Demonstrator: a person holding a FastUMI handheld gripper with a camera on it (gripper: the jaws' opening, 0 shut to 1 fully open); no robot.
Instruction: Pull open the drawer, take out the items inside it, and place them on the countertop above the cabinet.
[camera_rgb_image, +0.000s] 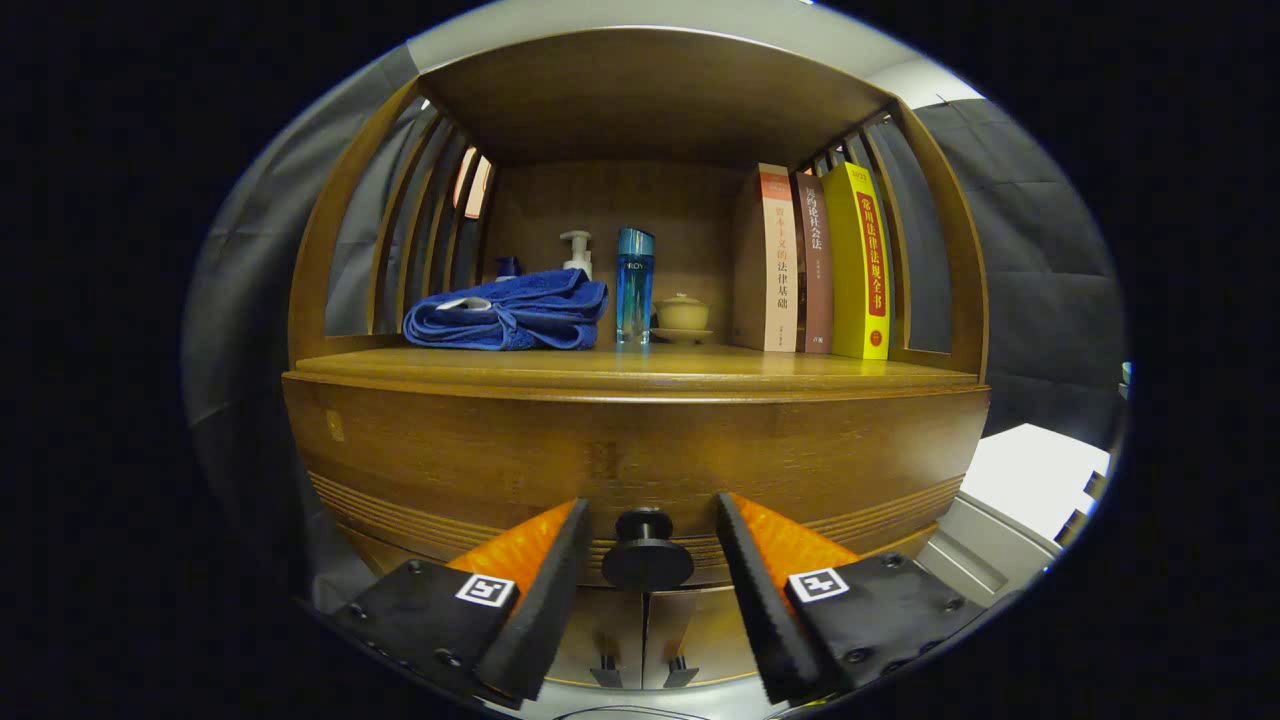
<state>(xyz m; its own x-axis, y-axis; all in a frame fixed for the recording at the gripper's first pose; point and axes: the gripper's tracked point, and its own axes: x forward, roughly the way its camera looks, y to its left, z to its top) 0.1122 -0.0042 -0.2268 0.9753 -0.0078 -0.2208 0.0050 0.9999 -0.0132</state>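
Right now the claw (648, 520) is spread apart, fingers either side of the black drawer knob (647, 555), not touching it. Drawer front (620, 455) looks closed, flush w/ the wooden cabinet; its contents are hidden. On the bench (640, 370) above: folded blue towel (508, 314) toward the left edge, pump bottle (578, 252) behind it, blue bottle (634, 285) mid, small lidded cup (683, 313) beside that, three upright books (820, 262) at the right edge.

A staged home corner inside a booth: a wooden cabinet (640, 440) carries household things on its top, a folded blue towel (505, 312), a soap pump bottle (577, 252) and upright books (815, 262). Dark cloth walls (1040, 270) hang behind it.
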